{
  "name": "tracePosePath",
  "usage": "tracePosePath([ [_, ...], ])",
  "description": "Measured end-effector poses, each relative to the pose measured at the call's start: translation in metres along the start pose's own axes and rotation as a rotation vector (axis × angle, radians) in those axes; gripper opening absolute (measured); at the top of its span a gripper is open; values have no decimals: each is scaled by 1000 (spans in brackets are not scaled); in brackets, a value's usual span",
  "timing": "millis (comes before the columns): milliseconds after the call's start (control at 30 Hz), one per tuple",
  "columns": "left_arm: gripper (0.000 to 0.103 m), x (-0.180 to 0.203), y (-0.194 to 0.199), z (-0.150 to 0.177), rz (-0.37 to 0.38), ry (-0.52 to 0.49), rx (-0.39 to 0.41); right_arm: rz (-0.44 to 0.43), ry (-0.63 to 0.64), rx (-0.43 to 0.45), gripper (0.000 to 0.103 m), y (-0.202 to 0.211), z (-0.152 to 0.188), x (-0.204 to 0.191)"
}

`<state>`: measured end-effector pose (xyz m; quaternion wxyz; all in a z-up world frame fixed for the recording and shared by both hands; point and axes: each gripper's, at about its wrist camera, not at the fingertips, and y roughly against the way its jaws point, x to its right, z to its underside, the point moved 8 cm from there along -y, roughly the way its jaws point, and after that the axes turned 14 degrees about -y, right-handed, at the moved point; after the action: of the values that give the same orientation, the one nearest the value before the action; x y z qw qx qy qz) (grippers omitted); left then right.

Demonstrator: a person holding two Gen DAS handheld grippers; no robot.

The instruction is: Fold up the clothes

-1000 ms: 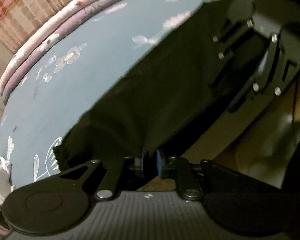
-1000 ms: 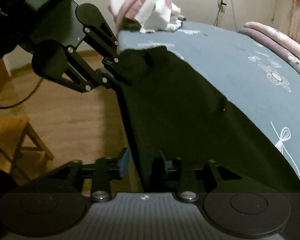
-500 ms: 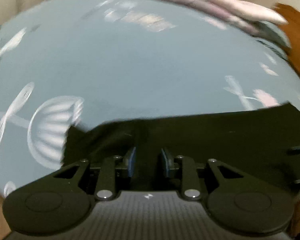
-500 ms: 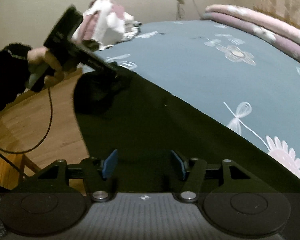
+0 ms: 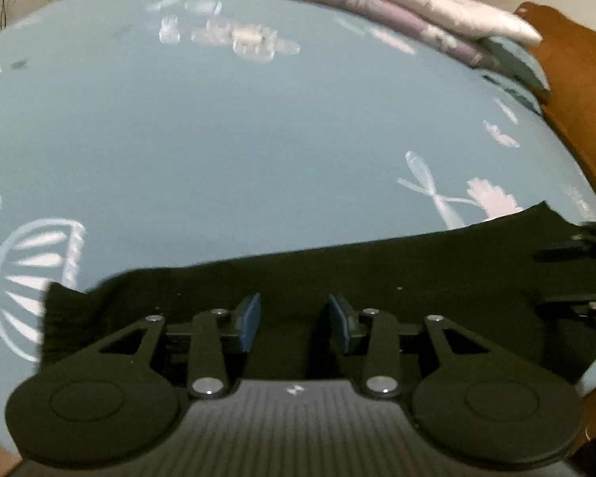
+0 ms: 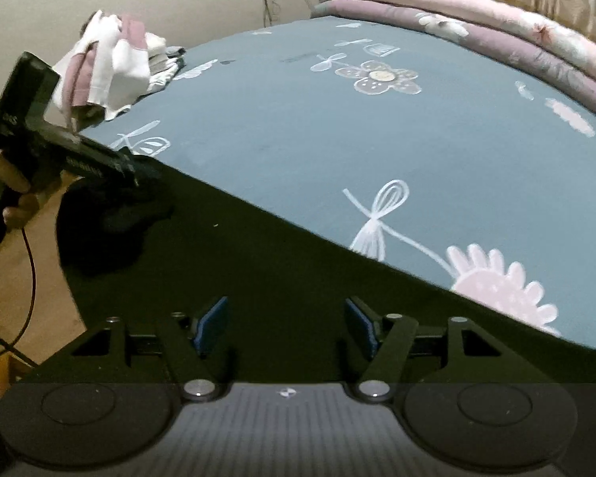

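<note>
Left wrist view: left gripper (image 5: 294, 322), blue pads parted and opening, hangs over the black cloth garment (image 5: 377, 274), gripping nothing. Garment spread along the near edge of the grey-blue flower-print bedsheet (image 5: 258, 139).

Right wrist view: right gripper (image 6: 286, 328), jaws wide, opening, empty over the same garment. Pile of white and mauve clothes (image 6: 107, 67) at the far left corner. Laid out; folding apparently not begun.

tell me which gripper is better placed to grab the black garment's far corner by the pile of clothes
Left. In the right wrist view the left gripper sits at that end of the black garment, near the pile of clothes; the right gripper, jaws opening, is at the opposite end.
</note>
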<state>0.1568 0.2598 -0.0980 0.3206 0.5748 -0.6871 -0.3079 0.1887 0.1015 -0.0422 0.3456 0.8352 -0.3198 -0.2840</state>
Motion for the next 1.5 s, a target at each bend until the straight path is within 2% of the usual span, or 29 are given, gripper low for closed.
tracePosePath([
  [67, 35, -5, -8, 1, -36, -18, 13, 19, -4, 0, 71, 2, 0, 5],
  [167, 34, -18, -8, -8, -130, -58, 10, 49, -28, -10, 73, 4, 3, 17],
  [267, 34, -15, 4, -11, -145, -75, -18, 84, -58, -23, 73, 1, 6, 30],
  [367, 45, 2, 17, -9, -91, -97, -13, 90, -76, -32, 74, -3, 6, 37],
  [433, 48, 14, 25, -7, -53, -111, -9, 86, -74, -34, 75, -9, 2, 36],
  [467, 48, 18, 28, -2, -60, -104, -18, 84, -69, -36, 75, -13, -1, 35],
  [567, 48, 20, 35, 18, -78, -37, -34, 99, -30, -39, 81, -30, -8, 31],
  [667, 48, 8, 35, 39, -88, 85, -52, 105, -18, -66, 81, -50, -9, 30],
  [733, 48, -4, 36, 53, -125, 149, -66, 100, -22, -95, 81, -61, -6, 30],
  [833, 48, -25, 48, 61, -269, 181, -106, 100, -6, -110, 95, -69, -1, 29],
  [867, 48, -29, 52, 61, -277, 194, -107, 97, -11, -116, 98, -71, 0, 29],
  [900, 48, -30, 54, 58, -273, 207, -97, 94, -19, -123, 103, -73, 1, 29],
  [933, 47, -31, 56, 55, -267, 219, -85, 98, -21, -122, 103, -74, 2, 29],
  [1000, 48, -23, 57, 42, -259, 184, -50, 111, -22, -116, 103, -76, 3, 28],
  [1100, 50, -11, 50, 20, -193, 142, 26, 118, -27, -107, 103, -77, 5, 27],
  [1200, 51, -14, 35, 13, -164, 168, 47, 123, -21, -103, 103, -76, 6, 26],
  [1300, 51, -39, 18, 18, -204, 233, 37, 127, -21, -96, 103, -77, 7, 25],
  [1500, 50, -62, 24, 25, -270, 339, 37, 131, -21, -83, 103, -79, 7, 23],
])
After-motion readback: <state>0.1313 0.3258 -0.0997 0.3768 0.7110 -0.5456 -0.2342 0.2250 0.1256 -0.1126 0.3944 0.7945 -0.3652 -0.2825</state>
